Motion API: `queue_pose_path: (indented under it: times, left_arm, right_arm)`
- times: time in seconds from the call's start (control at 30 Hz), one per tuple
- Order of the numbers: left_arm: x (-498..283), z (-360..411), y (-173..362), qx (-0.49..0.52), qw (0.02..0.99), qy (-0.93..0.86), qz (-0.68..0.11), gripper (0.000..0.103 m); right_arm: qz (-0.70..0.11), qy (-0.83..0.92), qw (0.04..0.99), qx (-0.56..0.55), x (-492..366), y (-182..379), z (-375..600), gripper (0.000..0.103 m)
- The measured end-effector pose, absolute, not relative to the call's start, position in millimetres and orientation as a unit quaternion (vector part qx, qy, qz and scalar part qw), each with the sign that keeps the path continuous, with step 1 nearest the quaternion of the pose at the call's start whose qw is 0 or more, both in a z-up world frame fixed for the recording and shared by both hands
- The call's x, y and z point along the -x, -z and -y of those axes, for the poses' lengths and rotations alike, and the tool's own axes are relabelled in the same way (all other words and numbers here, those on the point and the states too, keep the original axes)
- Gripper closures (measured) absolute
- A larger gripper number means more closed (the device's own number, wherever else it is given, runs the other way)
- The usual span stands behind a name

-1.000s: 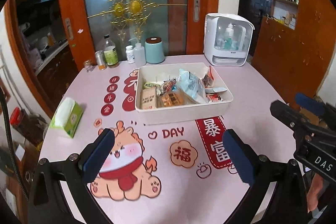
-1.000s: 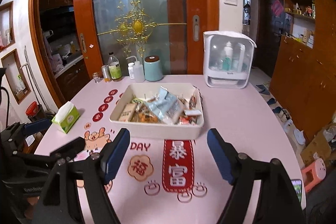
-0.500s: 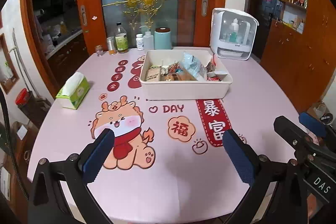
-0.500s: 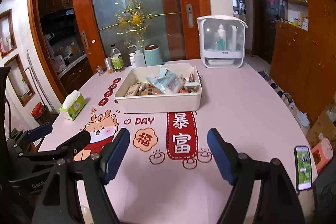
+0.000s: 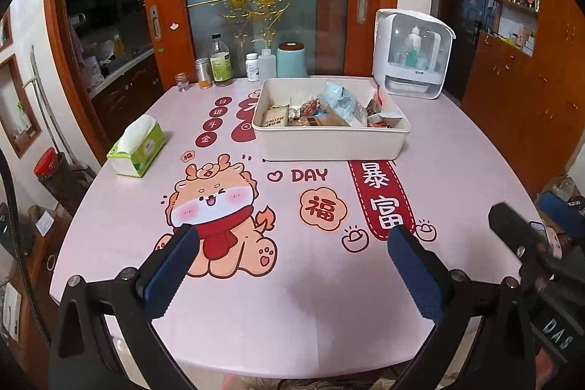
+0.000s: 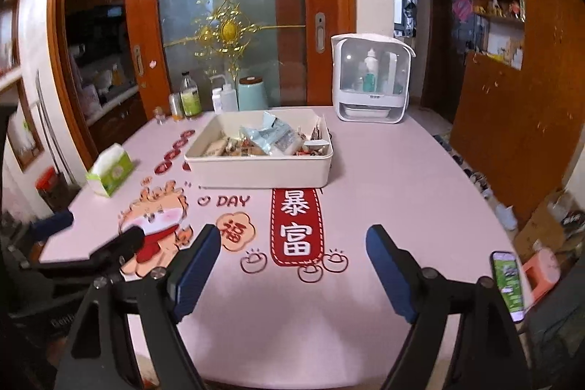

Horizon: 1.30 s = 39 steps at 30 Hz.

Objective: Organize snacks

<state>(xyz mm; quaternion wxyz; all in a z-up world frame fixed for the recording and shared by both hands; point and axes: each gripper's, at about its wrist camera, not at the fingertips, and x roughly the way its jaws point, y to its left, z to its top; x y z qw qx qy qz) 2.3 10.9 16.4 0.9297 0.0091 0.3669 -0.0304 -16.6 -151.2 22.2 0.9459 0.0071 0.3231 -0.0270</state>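
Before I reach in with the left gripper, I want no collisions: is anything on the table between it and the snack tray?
Nothing visible: only printed pink tablecloth lies between the left gripper and the snack tray.

Left gripper [image 5: 292, 262] and right gripper [image 6: 292, 262] are hovering side by side, jaws spread wide, gripping nothing.

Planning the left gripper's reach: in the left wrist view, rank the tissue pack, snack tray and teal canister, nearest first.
From the left gripper:
1. Tissue pack, toward the table's left edge.
2. Snack tray, centre, slightly right.
3. Teal canister, back edge, by the glass door.
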Motion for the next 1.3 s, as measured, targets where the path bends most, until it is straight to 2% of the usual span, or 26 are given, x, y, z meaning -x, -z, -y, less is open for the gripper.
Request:
queue_pose_path:
  times: [0.4,1.3]
  left_arm:
    - [-1,-13,-14,0.006,0.930,0.031,-0.367,0.001]
    - [-6,-8,-12,0.002,0.929,0.033,-0.369,0.001]
  right_arm:
    - [-0.341,0.003,0.938,-0.058,16,-14,169,0.020]
    - [-0.373,0.002,0.926,-0.067,1,-3,167,0.020]
